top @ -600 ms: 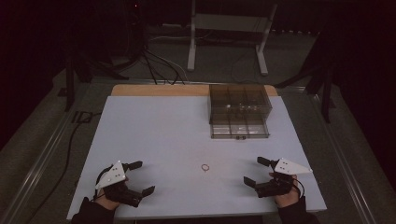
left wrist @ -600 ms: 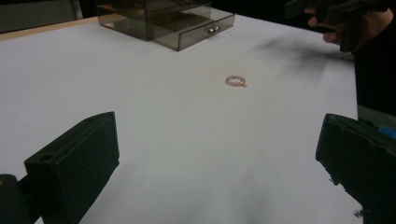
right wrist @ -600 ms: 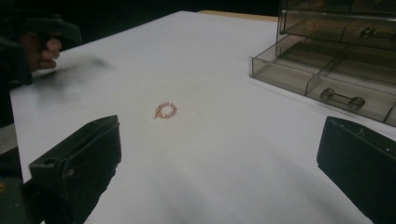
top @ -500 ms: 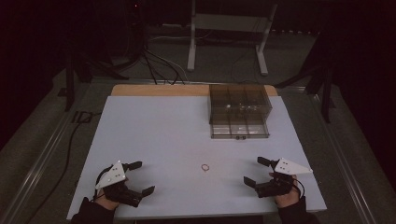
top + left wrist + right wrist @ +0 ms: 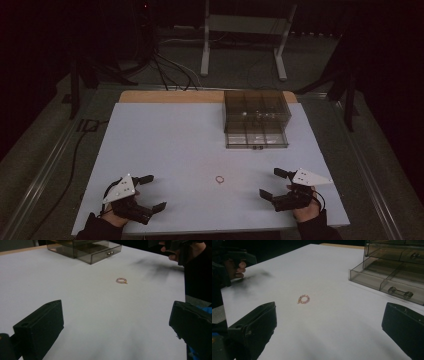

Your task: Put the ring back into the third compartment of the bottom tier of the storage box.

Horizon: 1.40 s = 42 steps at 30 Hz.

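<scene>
- Two grippers sit low in the high view: the left gripper (image 5: 148, 191) at lower left, the right gripper (image 5: 274, 184) at lower right, each held in a hand at the near edge of the white table (image 5: 165, 145).
- Both claws are spread wide with nothing between them; in each gripper view the two black jaws stand far apart at the bottom corners, over bare tabletop.
- One small beaded ring (image 5: 219, 178) lies flat on the table, just below the centre of the high view, between the two grippers and apart from both.
- Seen from the left gripper view, the ring (image 5: 121, 280) is above centre, with open table between it and the jaws; the right hand (image 5: 175, 251) with its gripper shows in the upper right corner.
- Seen from the right gripper view, the ring (image 5: 303, 299) lies left of centre, again with nothing in the path; the left hand (image 5: 235, 268) shows at upper left.
- One smoky transparent drawer box (image 5: 256, 118) stands right of centre toward the far edge, its bottom drawer (image 5: 384, 277) pulled out toward the ring, well apart from it.
- Beyond the table, a metal stand (image 5: 242, 40) and loose cables (image 5: 167, 67) occupy the dark floor at the top.
</scene>
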Motion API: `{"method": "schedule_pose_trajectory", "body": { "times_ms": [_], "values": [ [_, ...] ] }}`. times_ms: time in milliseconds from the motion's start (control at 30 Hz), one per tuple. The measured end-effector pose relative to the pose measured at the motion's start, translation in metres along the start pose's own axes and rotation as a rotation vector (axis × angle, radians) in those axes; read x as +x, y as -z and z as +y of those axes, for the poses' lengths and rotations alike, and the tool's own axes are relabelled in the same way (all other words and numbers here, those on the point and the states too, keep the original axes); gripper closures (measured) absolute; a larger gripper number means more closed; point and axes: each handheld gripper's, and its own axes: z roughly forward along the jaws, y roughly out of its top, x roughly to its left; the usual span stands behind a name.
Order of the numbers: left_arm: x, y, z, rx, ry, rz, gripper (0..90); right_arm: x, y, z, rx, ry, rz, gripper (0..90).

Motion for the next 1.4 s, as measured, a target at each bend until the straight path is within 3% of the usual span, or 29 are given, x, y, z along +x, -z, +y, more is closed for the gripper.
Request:
{"method": "schedule_pose_trajectory", "body": {
  "times_ms": [367, 800, 1100, 1400],
  "values": [
    [-0.001, 0.001, 0.001, -0.008, -0.006, 0.016, 0.5, -0.001, 0.002, 0.001, 0.011, 0.008, -0.027, 0.0],
    [-0.001, 0.003, 0.001, -0.031, -0.007, 0.026, 0.5, -0.006, 0.012, 0.013, -0.030, -0.030, -0.066, 0.0],
    [-0.002, 0.001, 0.001, -0.027, -0.011, 0.020, 0.5, -0.005, 0.009, 0.031, -0.066, -0.014, -0.055, 0.0],
    [-0.002, 0.000, 0.001, -0.025, -0.008, 0.013, 0.5, -0.002, -0.002, 0.040, -0.063, 0.003, -0.034, 0.0]
  ]
}}
